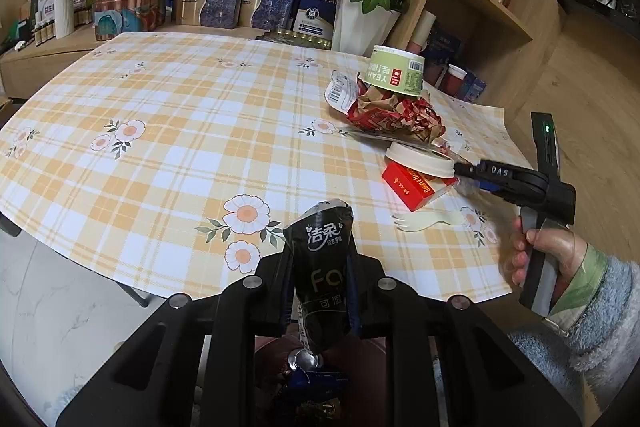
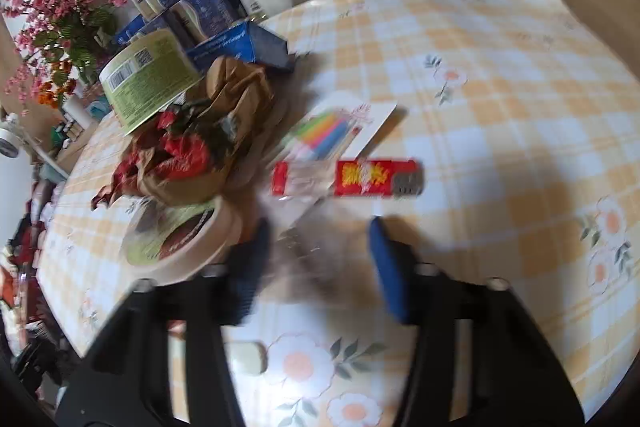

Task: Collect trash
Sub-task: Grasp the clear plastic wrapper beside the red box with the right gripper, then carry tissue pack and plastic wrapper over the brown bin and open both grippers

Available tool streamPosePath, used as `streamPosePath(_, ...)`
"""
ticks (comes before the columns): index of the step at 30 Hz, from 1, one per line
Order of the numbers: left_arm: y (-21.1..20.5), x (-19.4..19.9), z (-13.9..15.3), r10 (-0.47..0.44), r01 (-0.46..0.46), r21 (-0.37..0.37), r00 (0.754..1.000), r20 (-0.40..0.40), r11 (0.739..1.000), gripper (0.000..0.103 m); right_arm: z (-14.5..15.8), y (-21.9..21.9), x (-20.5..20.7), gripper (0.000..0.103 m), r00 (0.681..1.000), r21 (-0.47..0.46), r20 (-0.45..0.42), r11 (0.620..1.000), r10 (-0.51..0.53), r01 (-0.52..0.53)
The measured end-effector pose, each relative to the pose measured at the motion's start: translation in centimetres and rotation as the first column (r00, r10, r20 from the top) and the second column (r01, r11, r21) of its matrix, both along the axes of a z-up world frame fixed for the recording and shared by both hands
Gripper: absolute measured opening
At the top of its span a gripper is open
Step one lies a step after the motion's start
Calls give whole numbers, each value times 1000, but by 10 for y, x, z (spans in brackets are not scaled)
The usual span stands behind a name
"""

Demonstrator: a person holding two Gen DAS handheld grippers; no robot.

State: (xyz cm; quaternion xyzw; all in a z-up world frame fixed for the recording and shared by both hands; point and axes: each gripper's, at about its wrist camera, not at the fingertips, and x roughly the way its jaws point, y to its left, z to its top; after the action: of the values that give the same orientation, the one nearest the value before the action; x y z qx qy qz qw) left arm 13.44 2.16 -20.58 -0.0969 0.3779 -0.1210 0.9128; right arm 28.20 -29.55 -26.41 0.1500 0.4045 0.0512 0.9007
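- Left wrist view: the left gripper (image 1: 320, 255) is clamped on a soft black plastic tissue packet with white lettering (image 1: 322, 227), held upright off the near edge of the yellow-checked floral table (image 1: 180, 127), well in front of the upturned green paper bowl (image 1: 396, 73).
- The right gripper (image 1: 464, 169), in a person's hand, has its tips at a scrap of crumpled clear plastic film (image 1: 460, 185). The film lies in front of the bowl, just beside a white round lid (image 1: 420, 159) and a red cardboard box (image 1: 408, 187).
- Right wrist view: this picture is blurred. The right gripper (image 2: 316, 255) has blue pads standing on either side of the film (image 2: 304, 247), but I cannot tell whether they press on it.
- The red box (image 2: 360, 177) lies just beyond the film, and the lid (image 2: 180, 239) sits in front of the bowl (image 2: 148, 79), below a wad of brown and red crumpled paper (image 2: 192, 147).
- Handling, as a judgement: the film looks very light, limp and slippery, so pinch a bunched fold, not a flat edge. It may drag the box or lid along.
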Motion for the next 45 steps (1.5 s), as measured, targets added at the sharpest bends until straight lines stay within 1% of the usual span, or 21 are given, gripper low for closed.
streamPosePath(3,0,-4,5,-5,5,-8,1000,6,1000,21,6,0,-15,34,1000,-13,25,1000,-18,19)
streamPosePath(4,0,-5,8,-8,8,-10,1000,10,1000,21,10,-4,-27,34,998,28,55,999,-31,29)
streamPosePath(6,-1,-8,14,-20,20,-8,1000,22,1000,21,14,-11,-49,34,995,116,87,992,-52,41)
streamPosePath(11,0,-27,27,-27,27,2,998,57,1000,21,19,-13,-101,34,989,171,117,983,-89,69)
streamPosePath(14,4,-44,32,-24,23,10,997,75,1000,21,19,-7,-139,34,987,171,132,983,-91,67)
streamPosePath(17,9,-62,34,-29,27,28,996,82,999,21,13,6,-168,34,990,127,130,991,-57,41)
streamPosePath(19,10,-76,33,-46,42,46,995,90,998,21,6,16,-183,34,994,118,111,993,-20,7)
streamPosePath(23,13,-97,30,-62,55,65,993,104,996,21,-10,42,-205,34,995,61,76,996,57,-62)
streamPosePath(25,17,-106,27,-62,56,63,992,107,996,21,-18,54,-209,34,994,41,57,995,91,-94)
streamPosePath(28,21,-113,19,-58,53,55,993,105,997,21,-29,70,-213,34,990,-17,40,991,136,-135)
streamPosePath(30,23,-116,11,-48,45,44,995,86,998,21,-39,78,-214,34,987,-41,10,986,161,-161)
streamPosePath(36,25,-116,2,-45,44,19,997,64,999,21,-71,108,-216,34,960,-100,-111,959,256,-267)
streamPosePath(40,23,-110,-6,-50,49,12,998,24,999,21,-87,123,-212,34,941,-109,-174,944,290,-311)
streamPosePath(42,22,-108,-9,-52,51,16,999,12,999,21,-95,130,-211,34,931,-131,-213,936,296,-327)
streamPosePath(45,23,-107,-11,-50,50,15,999,3,999,21,-108,136,-212,34,905,-124,-273,921,327,-370)
